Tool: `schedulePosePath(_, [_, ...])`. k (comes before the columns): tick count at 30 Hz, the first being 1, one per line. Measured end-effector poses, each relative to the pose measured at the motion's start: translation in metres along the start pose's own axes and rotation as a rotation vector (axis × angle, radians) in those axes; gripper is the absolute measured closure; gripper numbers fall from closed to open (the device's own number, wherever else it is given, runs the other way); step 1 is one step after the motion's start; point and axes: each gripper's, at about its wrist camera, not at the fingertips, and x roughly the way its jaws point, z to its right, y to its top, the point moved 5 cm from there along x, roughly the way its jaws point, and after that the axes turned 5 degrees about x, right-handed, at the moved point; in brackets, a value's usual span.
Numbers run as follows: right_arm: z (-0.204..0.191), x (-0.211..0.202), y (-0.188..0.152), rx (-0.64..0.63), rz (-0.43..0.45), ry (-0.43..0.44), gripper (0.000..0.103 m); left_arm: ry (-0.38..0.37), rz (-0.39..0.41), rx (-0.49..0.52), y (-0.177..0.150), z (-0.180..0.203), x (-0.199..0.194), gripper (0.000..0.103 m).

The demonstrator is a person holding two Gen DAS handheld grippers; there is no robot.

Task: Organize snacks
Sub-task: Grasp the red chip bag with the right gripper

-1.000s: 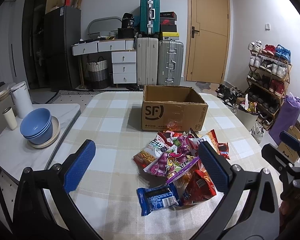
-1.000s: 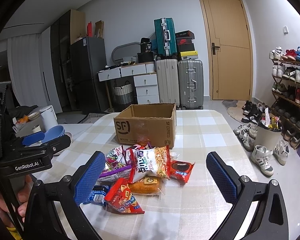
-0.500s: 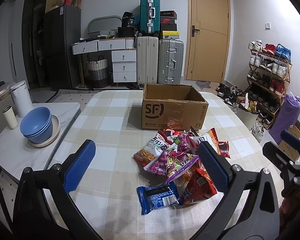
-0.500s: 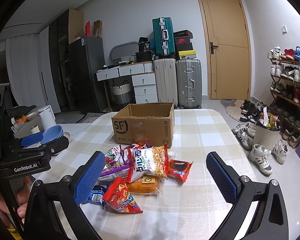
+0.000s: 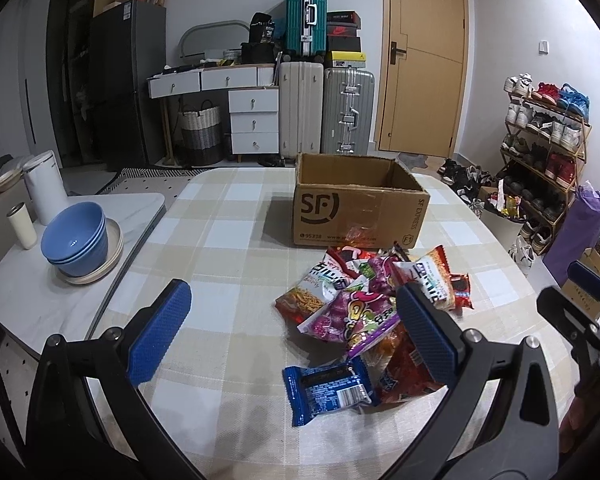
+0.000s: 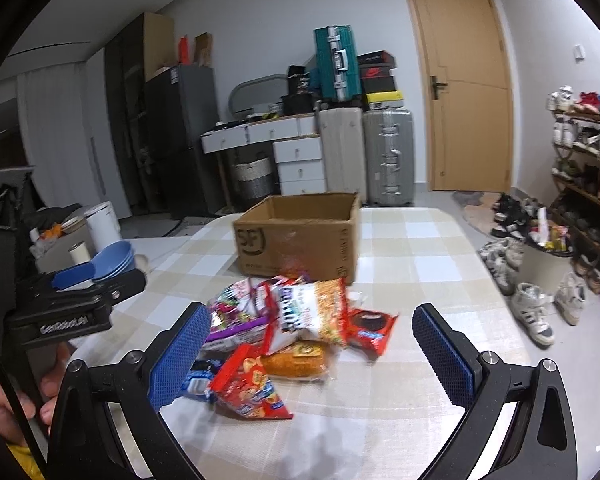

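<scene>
- Kitchen table (image 5: pixel 228 216), mid-tidy: both grippers hover over a snack pile (image 5: pixel 374 300), nothing picked up yet.
- L gripper (image 5: pixel 296 324): jaws spread wide, empty. Blue pack (image 5: pixel 328 386) lies between the jaws, nearer the right one; the pile's purple bag (image 5: pixel 352 314) sits just inside that jaw.
- R gripper (image 6: pixel 306 354): jaws released, empty. Red chip bag (image 6: pixel 248 384) and orange bun pack (image 6: pixel 296 362) lie between the jaws, close to the left one; red cookie pack (image 6: pixel 370 330) sits mid-gap, further ahead.
- Box (image 5: pixel 356 204), open-topped, stands beyond both jaw pairs, just behind the pile. Inside not visible from here.
- Change vs. 1 s ago: L view nearly the same, pile and box a touch closer to the jaws. R view has swung w/ motion blur; box & snacks now sit left of where they were, so the R gripper is on the move while the L one barely stirs.
- Meaning: approach phase, prob. R gripper lining up on a near-side pack. All snacks seen are on the table, none seen in the box; task looks barely begun.
- Watch: packs overlap, so a grab may drag neighbours.
</scene>
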Motion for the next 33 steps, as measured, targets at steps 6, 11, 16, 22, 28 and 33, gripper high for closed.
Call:
schedulePosePath(6, [-0.024, 0.044, -0.034, -0.049, -0.179, 0.116, 0.000, 0.035, -0.045, -0.019, -0.010, -0.018, 0.021, 0.001])
schedulePosePath(11, [-0.039, 0.091, -0.066, -0.077, -0.306, 0.119, 0.009, 0.046, -0.109, -0.042, -0.027, -0.035, 0.046, 0.001])
schedulePosePath(16, [-0.037, 0.122, -0.084, -0.023, -0.402, 0.145, 0.037, 0.035, -0.150, -0.043, -0.040, -0.042, 0.068, 0.001])
schedulePosePath(22, [-0.027, 0.134, -0.092, 0.058, -0.426, 0.222, 0.048, -0.009, -0.195, -0.037, -0.046, -0.036, 0.092, 0.001])
schedulePosePath(28, [-0.013, 0.122, -0.090, 0.128, -0.422, 0.286, 0.055, -0.103, -0.237, -0.045, -0.046, -0.022, 0.115, 0.001])
schedulePosePath(33, [-0.008, 0.104, -0.086, 0.135, -0.388, 0.327, 0.055, -0.177, -0.285, -0.059, -0.047, -0.007, 0.137, 0.001])
